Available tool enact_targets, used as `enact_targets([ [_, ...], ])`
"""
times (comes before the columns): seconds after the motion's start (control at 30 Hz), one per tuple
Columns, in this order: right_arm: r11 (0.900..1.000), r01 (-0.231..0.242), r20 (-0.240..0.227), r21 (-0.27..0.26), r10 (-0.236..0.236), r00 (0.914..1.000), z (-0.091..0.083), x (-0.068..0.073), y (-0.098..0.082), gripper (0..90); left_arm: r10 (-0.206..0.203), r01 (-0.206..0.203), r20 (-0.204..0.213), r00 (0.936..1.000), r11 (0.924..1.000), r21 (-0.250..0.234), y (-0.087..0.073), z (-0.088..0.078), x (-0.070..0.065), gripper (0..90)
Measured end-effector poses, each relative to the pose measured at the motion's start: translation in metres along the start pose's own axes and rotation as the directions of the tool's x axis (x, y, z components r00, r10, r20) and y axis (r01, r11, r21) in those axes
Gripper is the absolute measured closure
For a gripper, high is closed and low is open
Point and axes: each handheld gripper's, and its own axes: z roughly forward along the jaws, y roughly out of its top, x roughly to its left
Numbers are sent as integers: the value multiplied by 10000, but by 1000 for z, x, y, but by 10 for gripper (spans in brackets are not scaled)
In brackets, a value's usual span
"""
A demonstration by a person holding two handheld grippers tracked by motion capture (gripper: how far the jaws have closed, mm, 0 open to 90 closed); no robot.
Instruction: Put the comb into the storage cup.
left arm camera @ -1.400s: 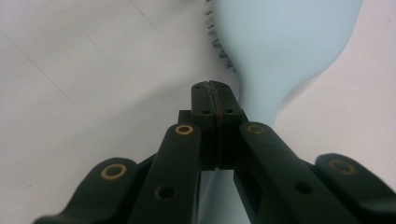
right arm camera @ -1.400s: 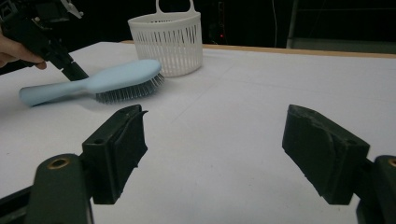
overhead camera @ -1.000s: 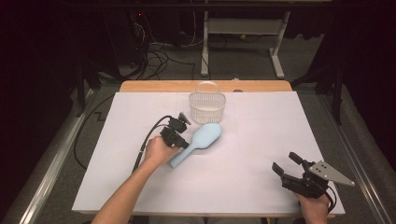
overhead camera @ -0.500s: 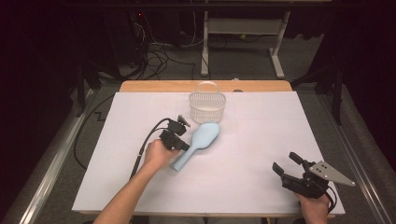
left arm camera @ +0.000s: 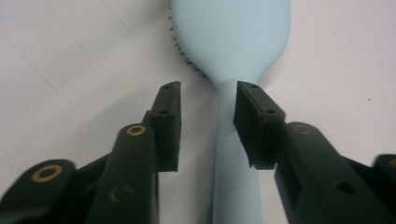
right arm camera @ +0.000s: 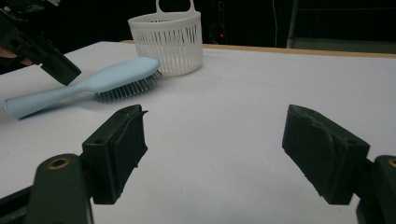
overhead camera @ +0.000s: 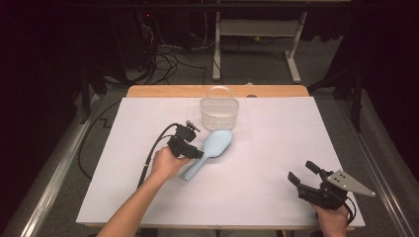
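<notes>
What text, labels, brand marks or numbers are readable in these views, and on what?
None readable.
Hairbrush: plain light blue back and handle, no mark seen.
Basket: white lattice, no label.
Left gripper and right gripper: black pads with screw holes, no print.
Grey plate on the right gripper: blank.
Table cover: plain white.
Red glow on dark equipment behind the table: too small to tell whether it is a sign.
</notes>
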Motion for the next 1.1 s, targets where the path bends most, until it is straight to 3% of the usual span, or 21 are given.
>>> enact_targets([
  [0.13, 10000, 3, 2, 10, -3, 10000, 0, 0, 0, 220, 128, -126, -137, 9998, 9999, 106, 2, 4, -5, 509],
  [0.4, 10000, 12, 4, 0, -12, 10000, 0, 0, 0, 220, 490, -466, -512, 9975, 9978, 467, 6, 17, -16, 508],
  [1.1, 10000, 5, 4, 24, -5, 10000, 0, 0, 0, 221, 490, -422, -817, 9954, 9956, 834, 10, 35, -23, 520],
])
